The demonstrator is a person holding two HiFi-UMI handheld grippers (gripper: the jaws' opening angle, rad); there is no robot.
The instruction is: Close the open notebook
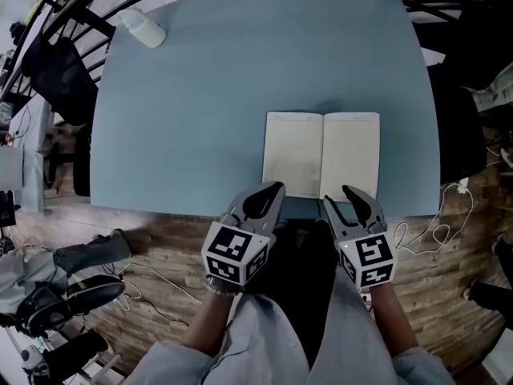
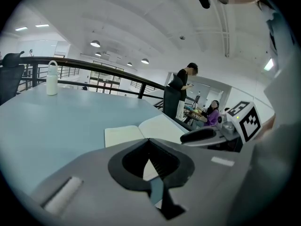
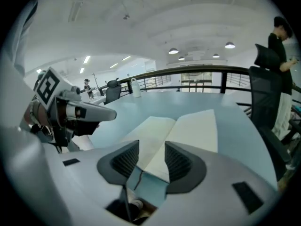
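open notebook (image 1: 321, 155) on blue table (image 1: 200, 95) beside a railing (image 2: 94, 65); left gripper (image 1: 268, 191) jaws together, right gripper (image 1: 345, 201) jaws apart, empty.

The notebook (image 1: 321, 155) lies open and flat on the pale blue counter (image 1: 200, 95), both pages facing up. The pages are cream and look blank apart from a faint line along each top edge; any finer print is too small to tell. The spine crease runs straight down the middle, splitting it into two near-equal halves. It sits right of the counter's centre, close to the near edge and roughly square with it, with bare counter around its other three sides.
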